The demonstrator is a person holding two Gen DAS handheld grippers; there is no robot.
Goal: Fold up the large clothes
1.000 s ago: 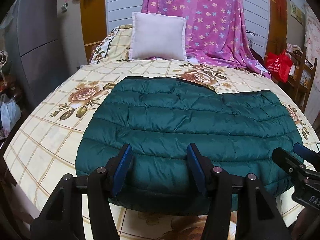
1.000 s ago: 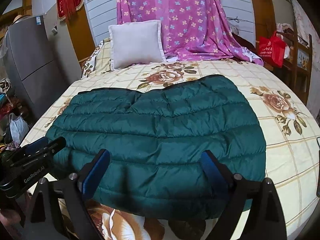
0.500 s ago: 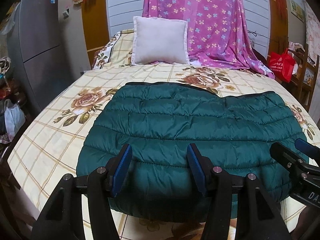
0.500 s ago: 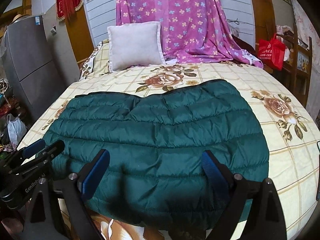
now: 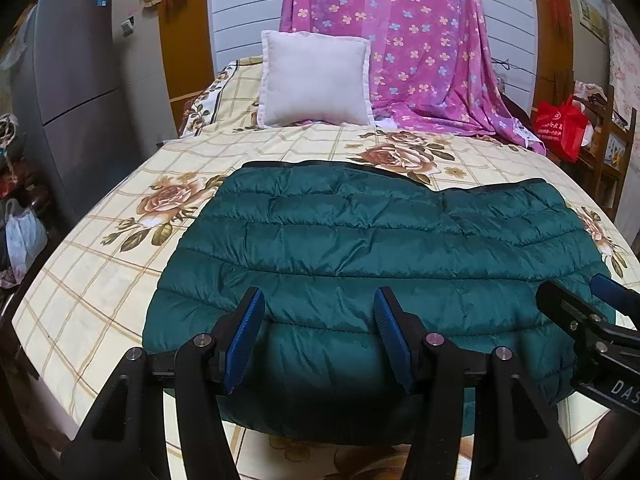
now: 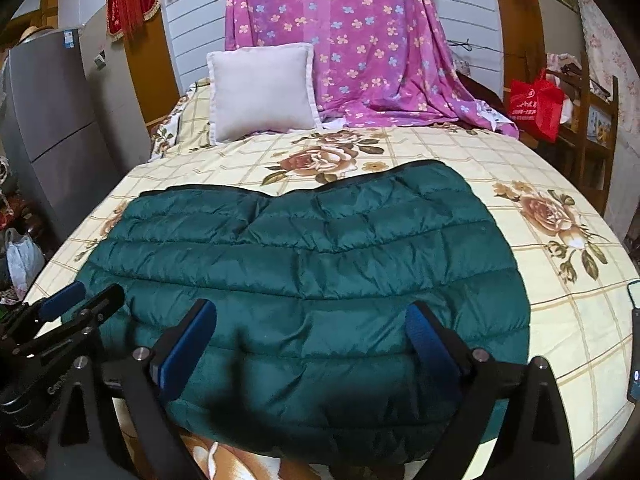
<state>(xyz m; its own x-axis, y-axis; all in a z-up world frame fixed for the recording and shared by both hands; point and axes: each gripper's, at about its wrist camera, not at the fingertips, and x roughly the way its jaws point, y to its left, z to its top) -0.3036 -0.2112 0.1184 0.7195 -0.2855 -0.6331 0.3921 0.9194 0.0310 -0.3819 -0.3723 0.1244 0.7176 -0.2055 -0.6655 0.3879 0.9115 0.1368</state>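
Note:
A dark green quilted down jacket (image 5: 360,248) lies folded flat on the bed, also in the right wrist view (image 6: 312,256). My left gripper (image 5: 318,320) is open and empty, above the jacket's near edge toward its left side. My right gripper (image 6: 312,332) is open wide and empty, above the near edge toward the right side. The right gripper also shows at the right edge of the left wrist view (image 5: 588,316). The left gripper shows at the left edge of the right wrist view (image 6: 68,312).
The bed has a cream rose-print sheet (image 5: 120,240). A white pillow (image 5: 316,80) and a pink floral cloth (image 5: 420,48) stand at the headboard. A grey fridge (image 5: 68,92) is left, a red bag (image 5: 560,124) on wooden shelves right. A dark device (image 6: 634,340) lies at the bed's right edge.
Both grippers have drawn back and risen a little from the jacket, so more of the bed shows. The jaws stay open; the jacket has not moved.

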